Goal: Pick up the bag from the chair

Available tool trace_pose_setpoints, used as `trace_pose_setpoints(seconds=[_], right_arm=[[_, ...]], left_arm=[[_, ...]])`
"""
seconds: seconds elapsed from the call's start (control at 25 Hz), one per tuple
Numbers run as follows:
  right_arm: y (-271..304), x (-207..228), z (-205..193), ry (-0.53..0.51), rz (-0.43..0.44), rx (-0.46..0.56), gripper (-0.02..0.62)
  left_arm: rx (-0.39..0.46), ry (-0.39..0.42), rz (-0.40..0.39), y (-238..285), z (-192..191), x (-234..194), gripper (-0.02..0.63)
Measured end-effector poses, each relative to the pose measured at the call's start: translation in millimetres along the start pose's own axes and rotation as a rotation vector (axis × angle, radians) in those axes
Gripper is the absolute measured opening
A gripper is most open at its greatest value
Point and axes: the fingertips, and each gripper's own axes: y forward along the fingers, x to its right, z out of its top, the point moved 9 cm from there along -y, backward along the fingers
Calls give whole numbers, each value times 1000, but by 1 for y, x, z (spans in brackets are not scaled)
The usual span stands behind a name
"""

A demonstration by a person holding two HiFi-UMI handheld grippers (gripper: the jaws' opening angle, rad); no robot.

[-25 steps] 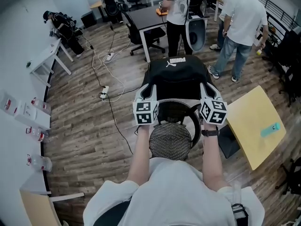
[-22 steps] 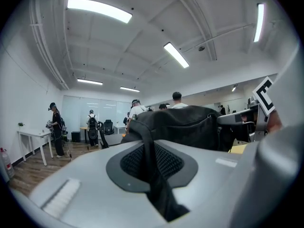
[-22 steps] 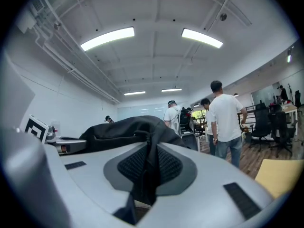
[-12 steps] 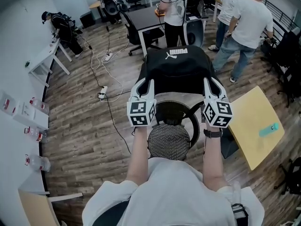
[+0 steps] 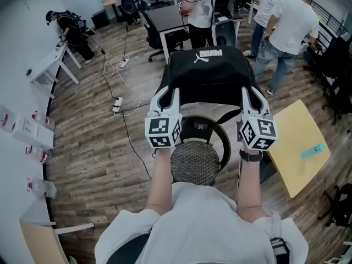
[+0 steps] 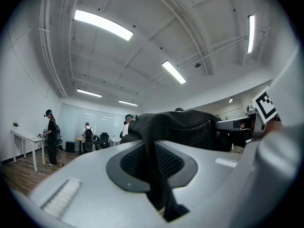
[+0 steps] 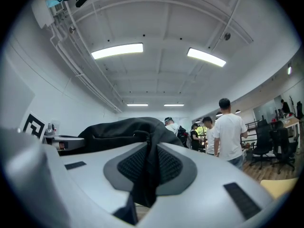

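Observation:
The black bag, with a white logo on top, hangs lifted above the round black chair, whose mesh back is just in front of me. My left gripper is shut on the bag's left side and my right gripper on its right side. In the left gripper view the jaws pinch a black strap, with the bag bulging beyond. The right gripper view shows the same: jaws shut on black fabric, with the bag behind.
Two people stand at the back right and another stands by a dark desk. A yellow table with a teal item is at the right. Cables cross the wooden floor at the left, near a white table.
Both grippers have risen together with the bag, which now sits higher and farther from the chair seat. The people at the back have shifted a little.

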Motion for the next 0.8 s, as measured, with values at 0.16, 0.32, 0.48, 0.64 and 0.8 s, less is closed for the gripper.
trace_pose_setpoints(seconds=[0.16,0.32,0.48,0.64,0.8], right_arm=[[0,4,3,-8,-6,5,57],[-3,2,5,-16,-16,6,57],[-6,0,5,-21,-25,6,57],[-7,9,6,-22,-31,1,57],[-6,17,7,-18,-33,-5,57]], left_arm=[[8,2,-6,4,2,3,44],[13,-3,-18,4,2,2,44],[17,-6,-29,4,1,2,44],[15,-4,-35,10,1,8,44],[8,-8,-37,16,2,14,46]])
